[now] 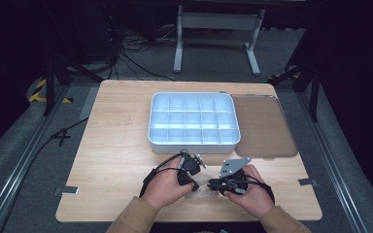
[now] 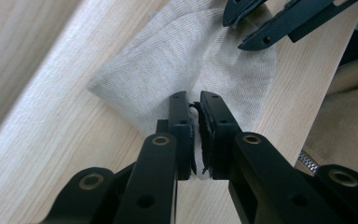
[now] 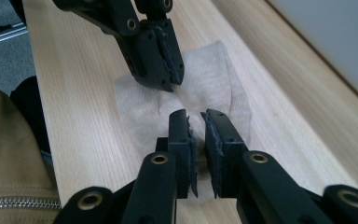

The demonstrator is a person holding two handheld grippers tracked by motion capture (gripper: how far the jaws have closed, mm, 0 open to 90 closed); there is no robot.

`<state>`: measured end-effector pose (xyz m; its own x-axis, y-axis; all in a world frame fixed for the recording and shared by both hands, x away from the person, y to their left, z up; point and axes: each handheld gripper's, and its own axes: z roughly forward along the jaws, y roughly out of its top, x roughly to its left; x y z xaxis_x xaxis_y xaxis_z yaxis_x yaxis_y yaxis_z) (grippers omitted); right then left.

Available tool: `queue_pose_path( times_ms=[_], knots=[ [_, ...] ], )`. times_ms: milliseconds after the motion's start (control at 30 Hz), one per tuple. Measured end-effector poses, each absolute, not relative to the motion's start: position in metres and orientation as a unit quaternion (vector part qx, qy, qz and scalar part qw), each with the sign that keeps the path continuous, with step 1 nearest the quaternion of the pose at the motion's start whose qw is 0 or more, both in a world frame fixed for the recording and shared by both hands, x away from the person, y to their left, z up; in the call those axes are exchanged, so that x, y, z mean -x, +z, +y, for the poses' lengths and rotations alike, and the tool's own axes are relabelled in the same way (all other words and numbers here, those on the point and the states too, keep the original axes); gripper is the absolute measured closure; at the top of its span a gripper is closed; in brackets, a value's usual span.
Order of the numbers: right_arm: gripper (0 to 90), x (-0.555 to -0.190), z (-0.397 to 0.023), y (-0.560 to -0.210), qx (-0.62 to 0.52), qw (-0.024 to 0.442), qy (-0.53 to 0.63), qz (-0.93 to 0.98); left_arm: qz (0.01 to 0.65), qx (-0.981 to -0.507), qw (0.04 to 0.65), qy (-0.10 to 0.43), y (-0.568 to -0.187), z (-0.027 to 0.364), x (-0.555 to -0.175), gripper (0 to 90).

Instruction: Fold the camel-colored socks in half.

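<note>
A thin beige cloth (image 1: 203, 191) lies near the table's front edge between my two hands. In the left gripper view the cloth (image 2: 186, 60) spreads over the wood, and my left gripper (image 2: 193, 100) is shut on a raised fold at its near edge. The right gripper (image 2: 235, 23) pinches the far edge there. In the right gripper view my right gripper (image 3: 196, 115) has its jaws close together with a fold of the cloth (image 3: 214, 79) between them, and the left gripper (image 3: 168, 79) comes down on the cloth opposite. From above, the left gripper (image 1: 193, 185) and the right gripper (image 1: 212, 184) nearly meet.
A white tray (image 1: 193, 144) divided into several small compartments stands mid-table behind the hands. A brown translucent lid (image 1: 264, 126) lies flat to its right. The table's front edge (image 1: 189, 219) runs just below the forearms.
</note>
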<state>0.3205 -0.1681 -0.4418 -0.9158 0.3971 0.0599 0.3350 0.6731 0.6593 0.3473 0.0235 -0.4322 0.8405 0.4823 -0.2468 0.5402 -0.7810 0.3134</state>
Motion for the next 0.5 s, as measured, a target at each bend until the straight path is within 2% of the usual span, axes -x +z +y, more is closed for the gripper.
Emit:
queue_pose_path(
  times_ms=[233,500],
  knots=[
    [77.9,-0.327,-0.178,-0.461,-0.217,0.017,0.345,0.913,0.272,-0.940,0.188,-0.086,-0.435,0.022,-0.350,84.9],
    [78.5,-0.326,-0.178,-0.461,-0.206,0.029,0.339,0.918,0.276,-0.937,0.193,-0.091,-0.433,0.023,-0.348,84.3]
  ],
)
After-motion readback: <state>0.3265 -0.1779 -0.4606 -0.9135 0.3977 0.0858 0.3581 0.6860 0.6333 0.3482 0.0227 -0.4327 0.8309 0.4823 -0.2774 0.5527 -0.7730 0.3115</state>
